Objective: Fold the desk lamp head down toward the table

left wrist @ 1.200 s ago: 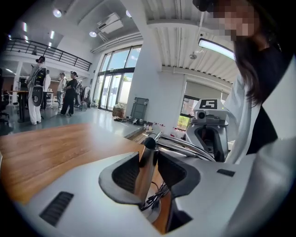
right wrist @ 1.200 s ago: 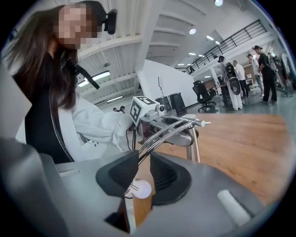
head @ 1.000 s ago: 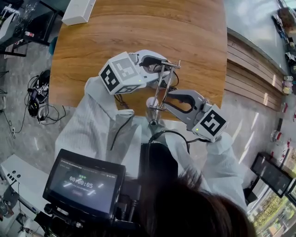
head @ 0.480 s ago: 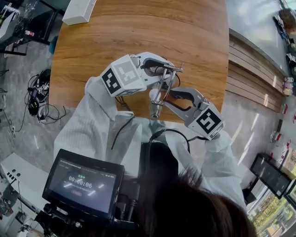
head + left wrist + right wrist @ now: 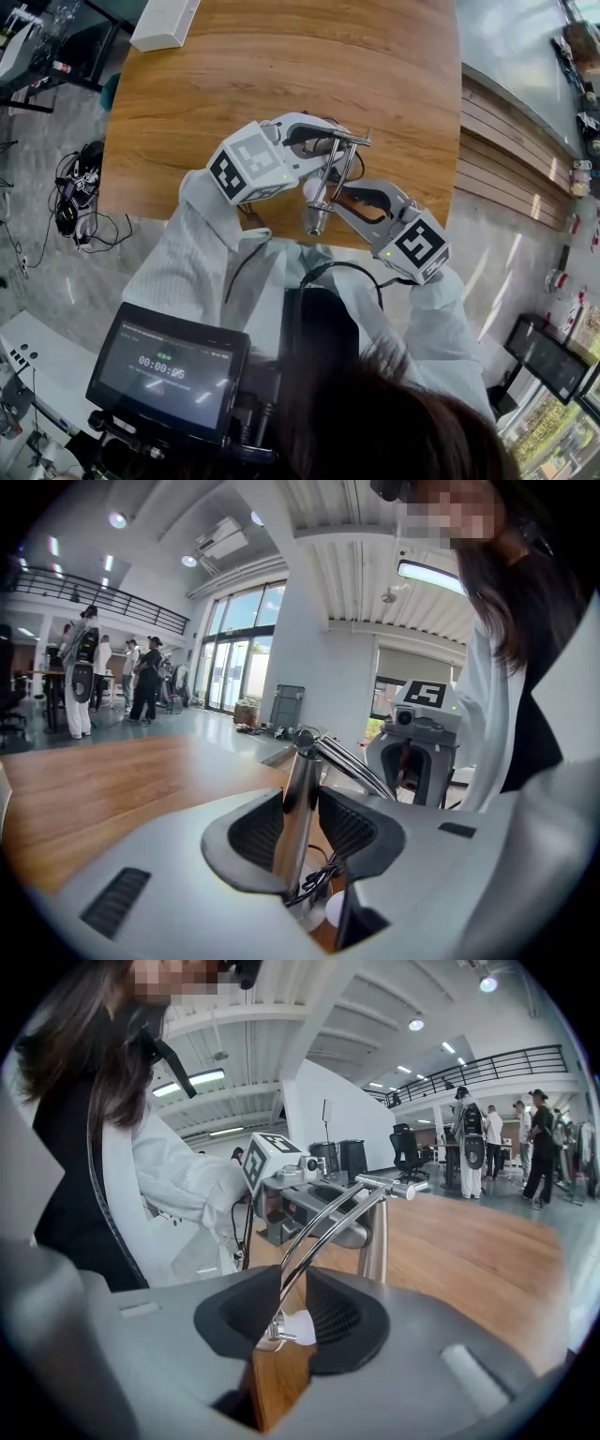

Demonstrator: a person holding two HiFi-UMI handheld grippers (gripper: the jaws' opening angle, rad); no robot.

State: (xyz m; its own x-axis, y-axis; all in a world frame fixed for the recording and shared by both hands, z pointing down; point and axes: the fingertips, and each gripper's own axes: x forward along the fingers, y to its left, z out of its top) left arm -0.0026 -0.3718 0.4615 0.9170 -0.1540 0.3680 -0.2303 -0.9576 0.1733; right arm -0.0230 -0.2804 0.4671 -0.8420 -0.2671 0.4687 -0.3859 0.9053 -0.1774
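Screen: closest in, a small monitor (image 5: 169, 366) glows at the bottom of the head view.
Sleeves: white sleeves (image 5: 187, 253) reach forward to both grippers at the table's near edge.
Right gripper: the right gripper (image 5: 292, 1274) is closing as we look. Its jaws are roughly half spread with the lamp arm (image 5: 323, 1218) running down between the pads. It's clamped on those twin chrome rods just above the head.
Lamp head: the lamp head (image 5: 300, 1327) is a small white piece at the low end of the rods. It sits deep between the right pads, over the near edge of the wood.
Lamp arm, from above: the rods slope from the top pin down toward the person.
Left gripper: the left gripper (image 5: 300, 797) is gripping firm. Its jaws are part-way apart, both ribbed pads flat against the lamp post (image 5: 302, 761).
Lamp post: the chrome post is upright, with a dark cable bunched at its foot.
Table: the wooden table (image 5: 281, 66) is bare wood beyond the lamp.
Box: a white box (image 5: 164, 21) lies at the far left corner.
Floor: a tangle of cables (image 5: 80, 202) lies left of the table.
Background: far off, people (image 5: 80, 667) stand by tall windows.
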